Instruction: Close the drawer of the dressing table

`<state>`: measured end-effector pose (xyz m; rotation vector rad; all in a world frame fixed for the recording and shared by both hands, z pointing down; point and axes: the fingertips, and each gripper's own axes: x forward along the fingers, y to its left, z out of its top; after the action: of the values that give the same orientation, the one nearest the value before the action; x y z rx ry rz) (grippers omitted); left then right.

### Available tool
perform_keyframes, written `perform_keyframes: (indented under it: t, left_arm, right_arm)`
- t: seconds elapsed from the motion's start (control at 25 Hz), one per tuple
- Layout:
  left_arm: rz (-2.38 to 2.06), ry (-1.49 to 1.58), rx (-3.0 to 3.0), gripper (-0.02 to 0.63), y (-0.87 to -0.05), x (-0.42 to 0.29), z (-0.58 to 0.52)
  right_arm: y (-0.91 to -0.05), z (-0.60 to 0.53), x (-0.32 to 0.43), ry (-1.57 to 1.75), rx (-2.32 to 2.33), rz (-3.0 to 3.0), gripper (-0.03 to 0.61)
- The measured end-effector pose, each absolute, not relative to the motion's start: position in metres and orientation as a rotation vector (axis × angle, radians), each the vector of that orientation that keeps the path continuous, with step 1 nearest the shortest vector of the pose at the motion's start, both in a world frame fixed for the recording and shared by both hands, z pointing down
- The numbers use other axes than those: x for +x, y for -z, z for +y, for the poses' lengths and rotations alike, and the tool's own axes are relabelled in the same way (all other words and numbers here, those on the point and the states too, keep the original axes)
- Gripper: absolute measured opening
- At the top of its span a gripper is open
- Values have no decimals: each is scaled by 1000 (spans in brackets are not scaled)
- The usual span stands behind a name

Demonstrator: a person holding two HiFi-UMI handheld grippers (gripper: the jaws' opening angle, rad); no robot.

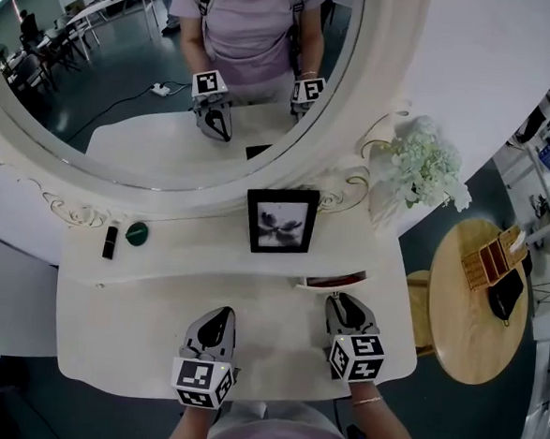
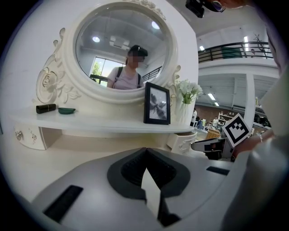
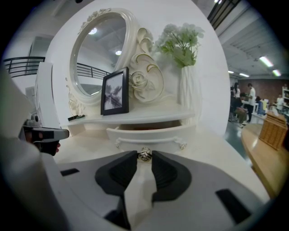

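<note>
Right tool (image 1: pixel 346 303) in the head view pointed at the front of the drawer (image 1: pixel 332 283), which stood a little pulled out under the shelf (image 1: pixel 189 243), at the right part of the white surface (image 1: pixel 127 316). Left tool (image 1: pixel 219 315) lay apart from it over the bare surface and touched nothing that I could see

In the left gripper view the jaws met at their tips with nothing between them, so the left tool was closed and empty. The drawer showed only far at the right, just beside the right tool

In the right gripper view the jaws stood narrow and were closed on the small round knob (image 3: pixel 145 154) in the middle of the drawer front, one pad at each side of it. Above the front a dark gap showed, so the drawer was not yet in

The step in hand was, I think, to push the drawer home. To do it well, the push should go straight along the drawer's own line and level with the knob, not sideways, because a crooked push could jam it. A slow push would also spare the picture frame (image 3: pixel 114 92) and the flowers (image 3: pixel 183 40) on the shelf from shaking, and the grip should open only when the front sits flush
</note>
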<state>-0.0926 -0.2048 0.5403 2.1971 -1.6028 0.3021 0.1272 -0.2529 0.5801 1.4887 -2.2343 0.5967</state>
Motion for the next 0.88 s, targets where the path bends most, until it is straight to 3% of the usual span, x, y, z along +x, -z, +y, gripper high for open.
perform_keyframes:
  t: [0.88]
  left_arm:
    - [-1685,-277,2143,0,-533,-116,-200]
  right_arm:
    - [-579,-285,119,-589,1505,-2252,106]
